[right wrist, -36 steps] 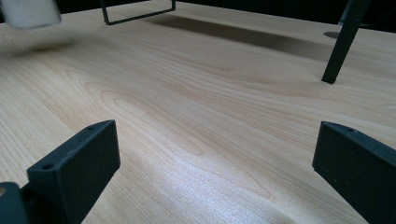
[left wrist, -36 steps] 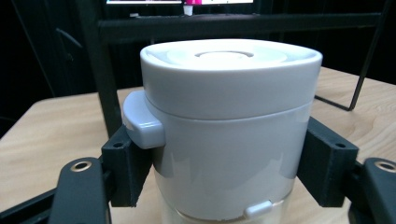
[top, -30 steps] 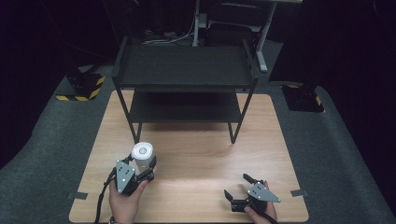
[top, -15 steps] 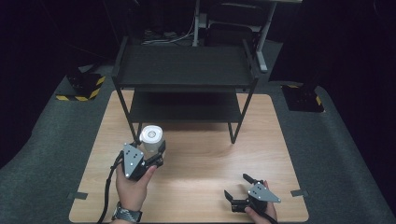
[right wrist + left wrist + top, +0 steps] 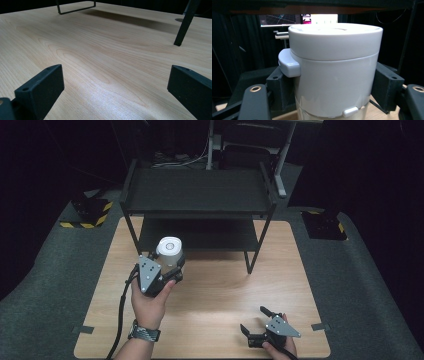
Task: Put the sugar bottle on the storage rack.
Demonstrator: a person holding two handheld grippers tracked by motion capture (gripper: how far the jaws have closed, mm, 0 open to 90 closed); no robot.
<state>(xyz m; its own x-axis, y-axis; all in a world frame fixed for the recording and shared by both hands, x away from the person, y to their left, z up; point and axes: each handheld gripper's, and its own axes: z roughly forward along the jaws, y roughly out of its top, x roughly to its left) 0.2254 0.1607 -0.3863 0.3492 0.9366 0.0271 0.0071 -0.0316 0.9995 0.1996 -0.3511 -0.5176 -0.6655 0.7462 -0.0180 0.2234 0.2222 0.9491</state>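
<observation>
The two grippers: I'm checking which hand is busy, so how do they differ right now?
The left gripper is shut on the white lidded container; the right gripper stands open with nothing between its jaws. The left gripper is near the black two-tier shelf; the right sits low at the wooden table's near edge. Both are black, hand-held, with a grey plate on top.

Black tools [image 5: 167, 270], grey three-cornered plates, wristwatch [image 5: 144, 332]

White cylindrical container [image 5: 169, 251] with wide lid, small side tab and lower clear band; upright, lid on, clamped between black jaws, above wooden table [image 5: 215, 320] just before black shelf rack [image 5: 198, 195].
</observation>
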